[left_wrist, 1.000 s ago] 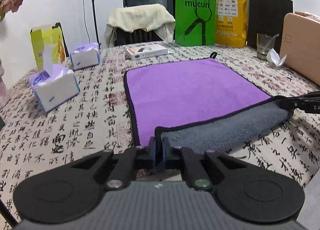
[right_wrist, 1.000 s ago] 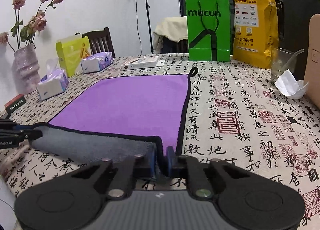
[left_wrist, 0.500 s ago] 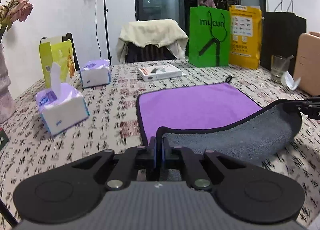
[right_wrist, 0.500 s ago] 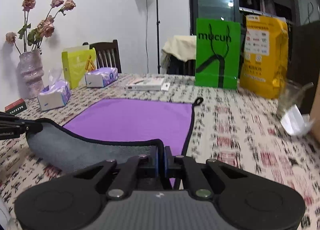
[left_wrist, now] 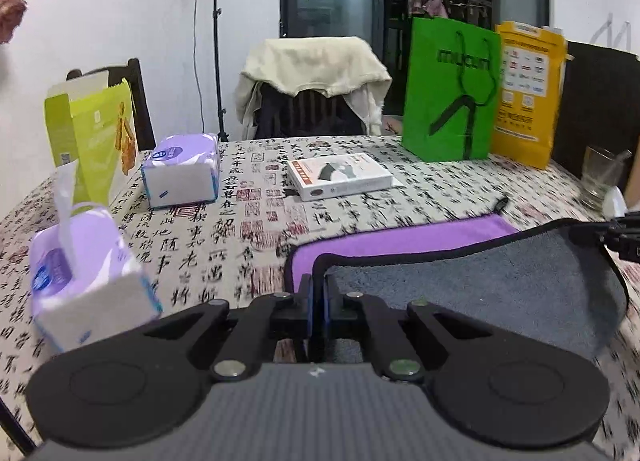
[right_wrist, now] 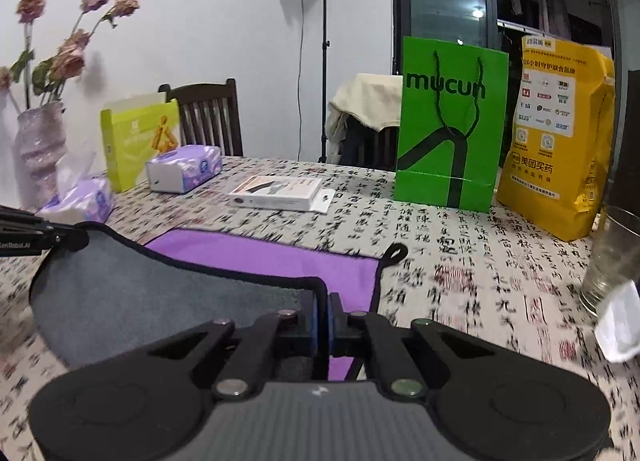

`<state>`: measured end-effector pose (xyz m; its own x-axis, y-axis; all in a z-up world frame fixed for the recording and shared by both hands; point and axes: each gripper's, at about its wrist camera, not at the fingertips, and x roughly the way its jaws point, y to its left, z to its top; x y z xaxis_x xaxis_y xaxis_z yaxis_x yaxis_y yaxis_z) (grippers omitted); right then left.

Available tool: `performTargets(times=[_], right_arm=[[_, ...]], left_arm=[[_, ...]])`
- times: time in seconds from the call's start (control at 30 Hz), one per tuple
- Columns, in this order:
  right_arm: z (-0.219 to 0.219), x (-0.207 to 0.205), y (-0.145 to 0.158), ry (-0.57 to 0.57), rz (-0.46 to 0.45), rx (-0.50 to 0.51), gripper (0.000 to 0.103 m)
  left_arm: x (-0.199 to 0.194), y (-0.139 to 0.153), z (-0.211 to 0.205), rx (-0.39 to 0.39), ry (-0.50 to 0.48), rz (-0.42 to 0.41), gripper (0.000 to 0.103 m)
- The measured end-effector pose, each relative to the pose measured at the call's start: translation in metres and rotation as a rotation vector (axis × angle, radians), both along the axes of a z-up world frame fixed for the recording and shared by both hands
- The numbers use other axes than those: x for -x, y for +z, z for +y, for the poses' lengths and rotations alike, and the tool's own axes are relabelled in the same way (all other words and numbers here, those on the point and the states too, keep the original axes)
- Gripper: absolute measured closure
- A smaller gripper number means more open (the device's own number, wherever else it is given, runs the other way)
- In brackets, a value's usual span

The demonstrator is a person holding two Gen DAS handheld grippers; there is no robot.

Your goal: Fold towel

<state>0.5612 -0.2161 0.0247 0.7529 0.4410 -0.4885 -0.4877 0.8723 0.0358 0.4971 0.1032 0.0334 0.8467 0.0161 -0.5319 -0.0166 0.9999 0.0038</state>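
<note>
Above the calligraphy-print tablecloth [left_wrist: 208,249], the purple-and-grey towel [left_wrist: 472,285] is held lifted by two corners, each clamped between the closed left gripper [left_wrist: 318,289] and right gripper [right_wrist: 322,303].

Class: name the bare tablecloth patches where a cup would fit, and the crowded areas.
Free: cloth between the towel and the glass; also between the tissue packs and the white box. Crowded: the far edge with the green bag and yellow bag.
</note>
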Motion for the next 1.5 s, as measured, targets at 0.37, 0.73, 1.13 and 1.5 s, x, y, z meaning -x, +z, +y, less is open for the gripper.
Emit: performTargets(times=[0.37,0.73,1.13,1.5], right_arm=[[0.016,-0.086,-0.014,-0.009,0.068,0.042,0.099],[0.027,-0.133,-0.036,-0.048,0.141,0.046,0.078],[0.007,-0.099,-0.009,-0.083,0.127,-0.028,0.024],[-0.001,-0.023,0.016,-0.069,0.082,-0.038,0.016]], left_arm=[[-0.085,-0.012,0.010,0.019,0.025,0.041,0.098],[-0.116,-0.031,0.033,0.057,0.069,0.109,0.048],[-0.071,-0.014,0.020,-0.009,0.026,0.114,0.003],[0.006,0.022,0.014,0.021,0.045,0.060,0.001]])
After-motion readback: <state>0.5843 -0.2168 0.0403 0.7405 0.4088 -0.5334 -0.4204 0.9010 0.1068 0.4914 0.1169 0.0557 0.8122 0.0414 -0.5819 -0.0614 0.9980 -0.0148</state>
